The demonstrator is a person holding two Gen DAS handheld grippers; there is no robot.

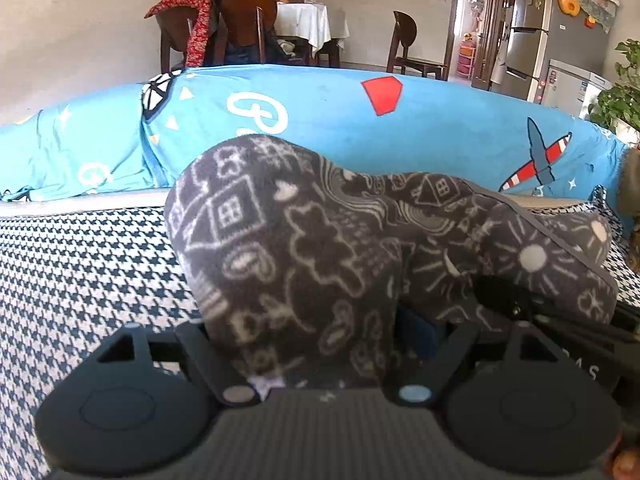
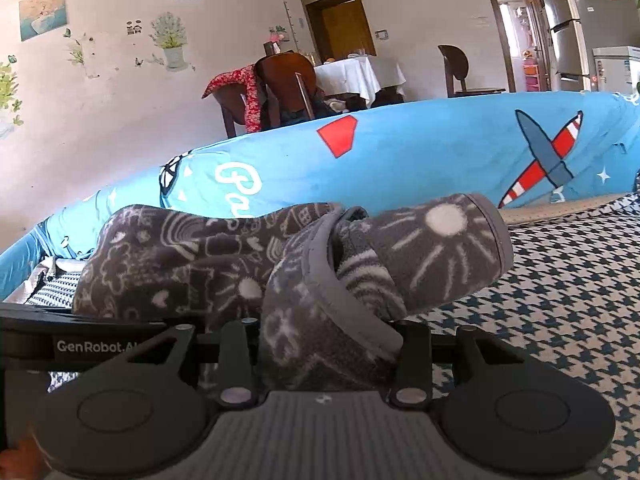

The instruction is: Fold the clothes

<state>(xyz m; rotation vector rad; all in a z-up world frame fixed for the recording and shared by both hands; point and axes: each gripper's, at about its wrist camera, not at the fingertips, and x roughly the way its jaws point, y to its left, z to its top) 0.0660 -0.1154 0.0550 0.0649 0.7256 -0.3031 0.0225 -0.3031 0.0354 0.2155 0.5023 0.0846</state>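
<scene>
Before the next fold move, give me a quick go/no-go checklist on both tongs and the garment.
1. Left tongs gripping the grey patterned garment: ok, fabric is bunched between the fingers.
2. Right tongs gripping the same garment: ok, a hemmed edge sits between the fingers.
3. Garment laid flat for folding: not ok, it is heaped and rumpled.
4. Sleeve tucked in: not ok, it sticks out to the right.
5. Bare houndstooth surface to lay it on: ok, open on both sides.
6. Which part of the garment each holds: cannot tell.
</scene>
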